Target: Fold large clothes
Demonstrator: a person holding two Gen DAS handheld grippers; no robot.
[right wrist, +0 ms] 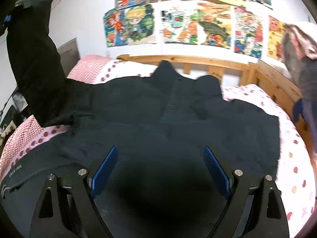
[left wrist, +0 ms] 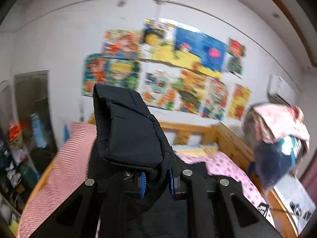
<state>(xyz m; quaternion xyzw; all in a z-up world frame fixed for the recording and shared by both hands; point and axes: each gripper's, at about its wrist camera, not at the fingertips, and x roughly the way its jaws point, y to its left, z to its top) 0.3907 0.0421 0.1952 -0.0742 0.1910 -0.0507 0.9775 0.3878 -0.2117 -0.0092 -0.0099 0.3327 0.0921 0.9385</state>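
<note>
Bright posters (left wrist: 168, 65) are seen blurred on the white wall above a wooden bed (left wrist: 223, 136) in the left wrist view, where the left gripper (left wrist: 156, 182) is clamped on a raised black sleeve (left wrist: 128, 127). From the right wrist, the black jacket (right wrist: 168, 123) is spread across the pink bedsheet (right wrist: 293, 148), and the right gripper (right wrist: 160, 170) is held over it with jaws wide apart.
</note>
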